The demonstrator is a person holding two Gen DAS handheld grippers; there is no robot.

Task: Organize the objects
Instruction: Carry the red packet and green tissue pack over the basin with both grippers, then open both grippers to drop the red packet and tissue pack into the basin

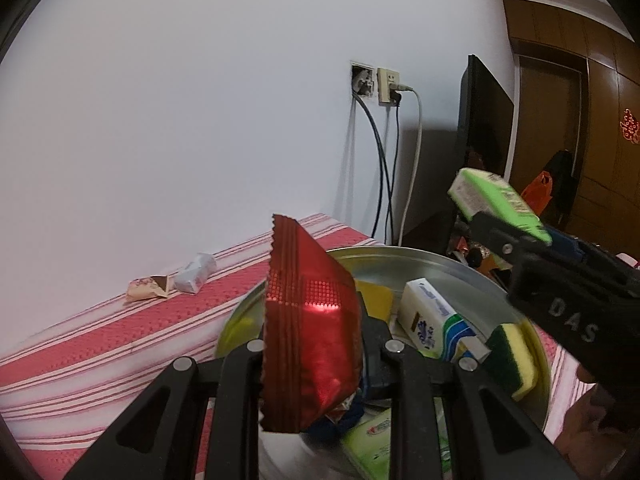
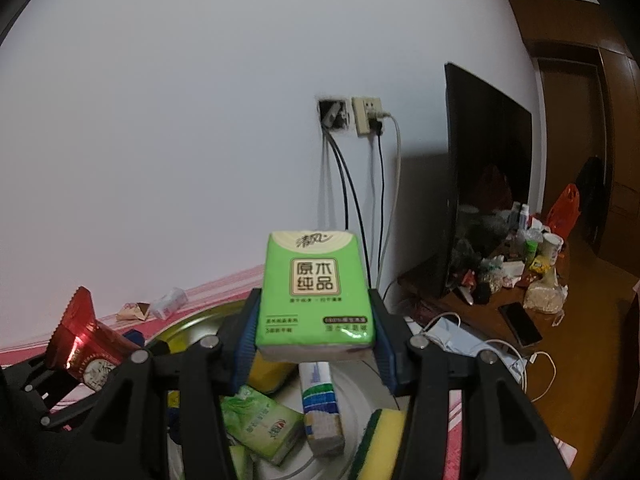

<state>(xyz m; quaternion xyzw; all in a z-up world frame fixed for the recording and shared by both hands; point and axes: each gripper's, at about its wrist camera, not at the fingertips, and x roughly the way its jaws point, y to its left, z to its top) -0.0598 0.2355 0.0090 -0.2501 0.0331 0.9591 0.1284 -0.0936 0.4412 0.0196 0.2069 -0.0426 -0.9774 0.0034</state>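
Note:
My left gripper (image 1: 312, 344) is shut on a shiny red foil packet (image 1: 310, 332), held on edge above a round metal tray (image 1: 420, 258). My right gripper (image 2: 316, 332) is shut on a green tissue pack (image 2: 316, 292), also raised over the tray (image 2: 192, 318). In the left wrist view that green pack (image 1: 496, 200) and the right gripper (image 1: 520, 240) hang at the right. The red packet (image 2: 84, 340) shows at the left of the right wrist view. Inside the tray lie a white and blue soap bar (image 1: 436, 316), a yellow-green sponge (image 1: 512, 356) and more green tissue packs (image 2: 260, 424).
The tray rests on a red and white striped cloth (image 1: 120, 344). Two small wrapped sweets (image 1: 172, 284) lie on the cloth by the wall. Cables hang from a wall socket (image 2: 366, 116). A dark screen (image 2: 484, 184) and a cluttered wooden stand (image 2: 516, 280) are to the right.

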